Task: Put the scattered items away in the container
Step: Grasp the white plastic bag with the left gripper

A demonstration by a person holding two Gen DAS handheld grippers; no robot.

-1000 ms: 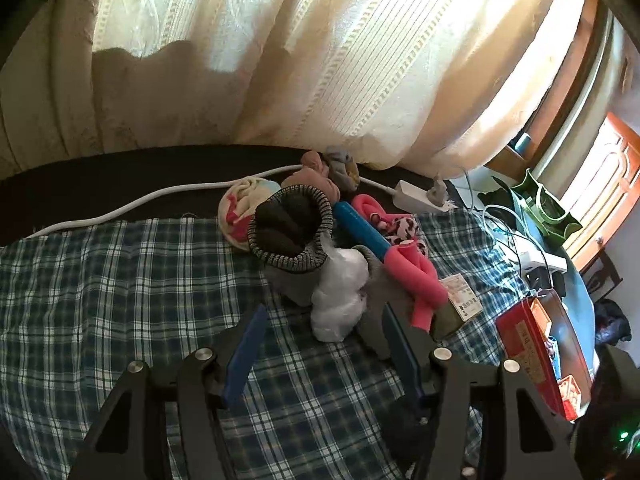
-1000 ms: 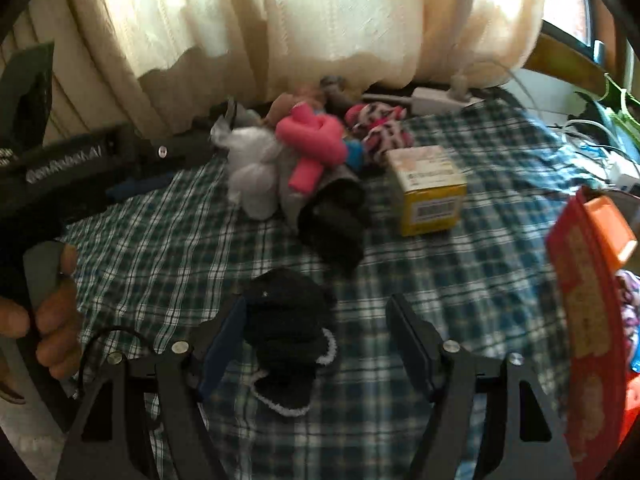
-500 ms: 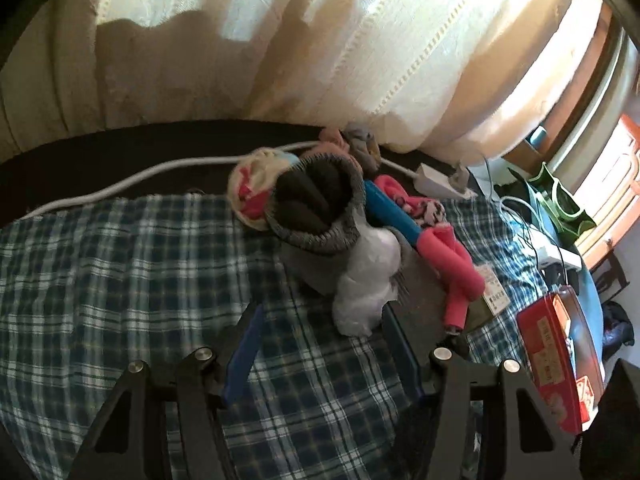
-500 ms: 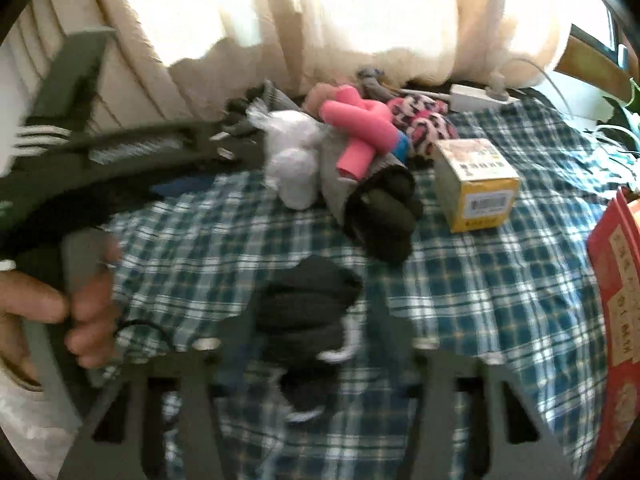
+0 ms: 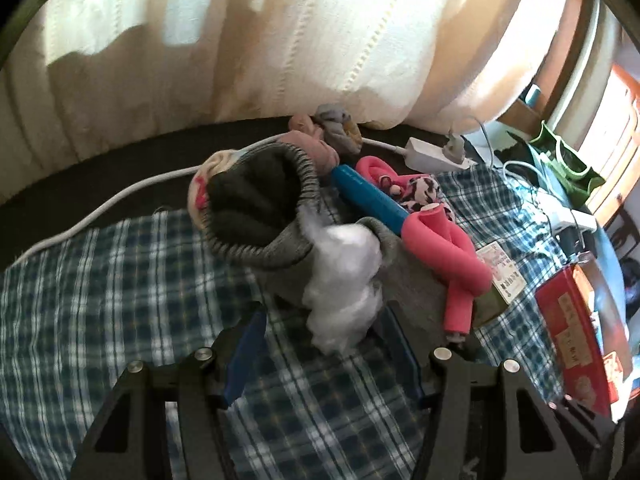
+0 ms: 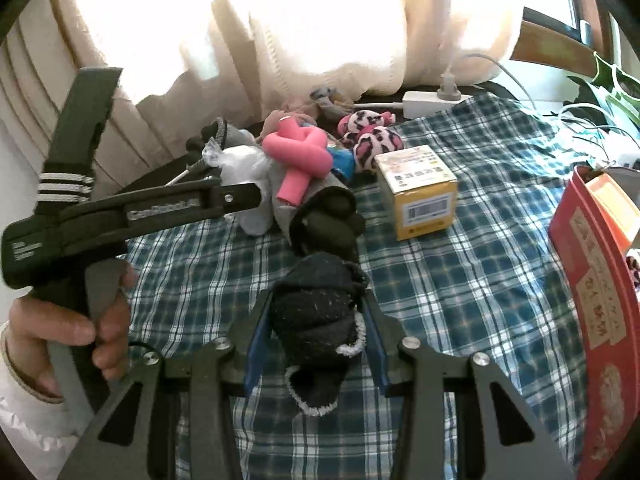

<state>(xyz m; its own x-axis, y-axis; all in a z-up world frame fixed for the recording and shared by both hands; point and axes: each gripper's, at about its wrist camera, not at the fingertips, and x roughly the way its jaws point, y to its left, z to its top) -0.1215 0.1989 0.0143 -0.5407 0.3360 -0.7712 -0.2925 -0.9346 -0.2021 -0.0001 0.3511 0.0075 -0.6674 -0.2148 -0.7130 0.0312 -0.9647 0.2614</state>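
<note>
Left wrist view: left gripper (image 5: 322,338) stands with jaws apart and empty, low over the checked cloth (image 5: 100,300), its tips flanking the near end of a white bag (image 5: 344,276) without visibly pinching it. Behind the bag sits a pile: grey sock (image 5: 260,208), pink foam tube (image 5: 444,248), blue tube (image 5: 372,198), small box (image 5: 500,276). A red container (image 5: 572,336) lies at the cloth's right edge, well apart from the pile. A white cable (image 5: 120,196) runs along the far edge.

Right wrist view: right gripper (image 6: 316,320) is clamped on a dark sock (image 6: 316,312), which bulges above the blue pads and hangs loose behind them. The red container (image 6: 592,288) is at the right edge; the yellow box (image 6: 420,192) stands between it and the pile. The left hand (image 6: 72,324) grips its tool's handle.

Risks, as judged: the sock's loose tail may catch on the container rim and spill out. The thin bag may slip from the left jaws or drag the grey sock along, since the two touch.
</note>
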